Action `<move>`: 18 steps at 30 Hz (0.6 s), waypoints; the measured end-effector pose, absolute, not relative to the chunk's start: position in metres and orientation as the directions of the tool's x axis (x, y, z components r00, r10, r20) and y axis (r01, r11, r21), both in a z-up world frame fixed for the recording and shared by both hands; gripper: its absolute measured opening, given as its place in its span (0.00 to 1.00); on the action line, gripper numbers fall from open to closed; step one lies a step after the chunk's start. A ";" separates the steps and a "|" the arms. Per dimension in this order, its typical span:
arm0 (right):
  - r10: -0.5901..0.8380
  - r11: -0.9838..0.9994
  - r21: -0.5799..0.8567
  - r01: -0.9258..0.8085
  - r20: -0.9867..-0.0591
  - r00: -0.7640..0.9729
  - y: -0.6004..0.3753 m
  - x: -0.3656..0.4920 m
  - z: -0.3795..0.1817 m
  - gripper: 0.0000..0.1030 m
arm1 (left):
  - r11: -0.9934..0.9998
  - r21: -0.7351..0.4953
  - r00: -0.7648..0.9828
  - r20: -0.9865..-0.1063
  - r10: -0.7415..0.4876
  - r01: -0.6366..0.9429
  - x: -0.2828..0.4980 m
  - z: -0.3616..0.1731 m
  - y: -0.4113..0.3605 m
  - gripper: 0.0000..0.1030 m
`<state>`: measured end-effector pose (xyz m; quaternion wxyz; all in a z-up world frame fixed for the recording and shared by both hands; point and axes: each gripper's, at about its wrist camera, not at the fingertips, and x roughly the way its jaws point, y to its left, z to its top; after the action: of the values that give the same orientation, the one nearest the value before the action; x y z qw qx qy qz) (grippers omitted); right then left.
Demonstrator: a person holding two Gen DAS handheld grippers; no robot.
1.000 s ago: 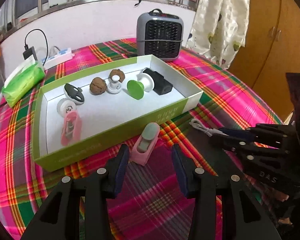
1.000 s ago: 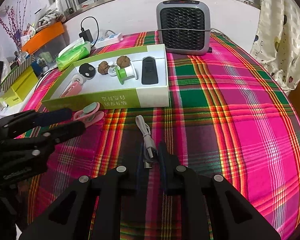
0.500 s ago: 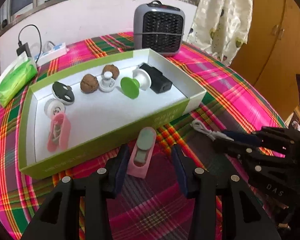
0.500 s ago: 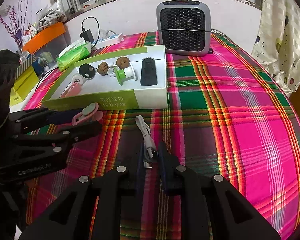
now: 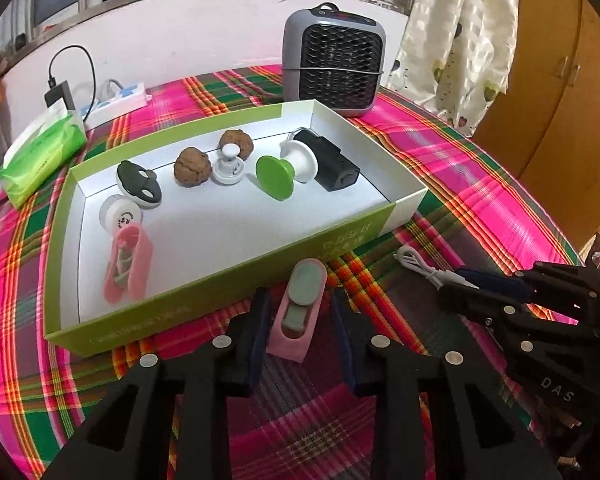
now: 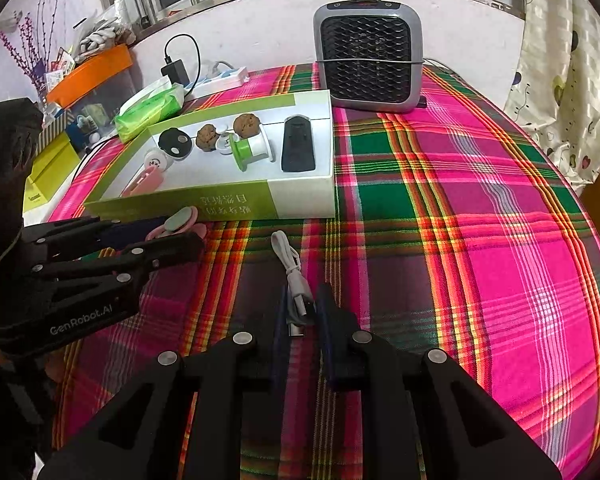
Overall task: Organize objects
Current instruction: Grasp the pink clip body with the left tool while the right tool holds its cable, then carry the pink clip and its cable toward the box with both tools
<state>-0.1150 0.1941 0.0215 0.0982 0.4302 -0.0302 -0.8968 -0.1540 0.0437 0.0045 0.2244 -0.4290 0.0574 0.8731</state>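
A pink clip with a grey-green pad (image 5: 304, 280) lies on the plaid cloth just in front of the green-and-white box (image 5: 236, 276). My left gripper (image 5: 300, 298) straddles it, jaws closing. The left pad is at the clip's side and a thin gap shows on the right. In the right wrist view the same clip (image 6: 180, 218) pokes out past the left gripper (image 6: 180, 236). My right gripper (image 6: 303, 296) is shut on the plug end of a white USB cable (image 6: 286, 252), which rests on the cloth. The box holds a second pink clip (image 5: 128, 264), two walnuts, a green-and-white spool and several small black and white items.
A grey fan heater (image 5: 334, 76) stands behind the box. A green tissue pack (image 5: 40, 156) and a white power strip (image 5: 116, 100) lie at the back left. A curtain and a wooden cabinet (image 5: 548, 80) are to the right, past the round table's edge.
My left gripper's fingers have drawn in around the pink clip after standing wide apart. The right gripper and the cable have not moved.
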 end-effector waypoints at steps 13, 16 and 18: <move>-0.201 -0.979 0.136 0.151 -0.766 -0.611 0.194 -0.115 0.022 0.16 | -0.904 -0.088 -0.541 -0.775 0.326 -0.418 -0.151 0.005 0.042 0.16; -0.202 -0.979 0.137 0.153 -0.766 -0.611 0.194 -0.115 0.021 0.16 | -0.908 -0.081 -0.550 -0.773 0.317 -0.410 -0.147 0.005 0.042 0.15; -0.206 -0.978 0.137 0.158 -0.765 -0.610 0.193 -0.115 0.022 0.16 | -0.909 -0.081 -0.551 -0.773 0.316 -0.408 -0.143 0.005 0.041 0.16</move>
<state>-0.1145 0.1927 0.0219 0.1016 0.4295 -0.0278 -0.8969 -0.1429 0.0412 0.0053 0.2058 -0.4271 0.0539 0.8788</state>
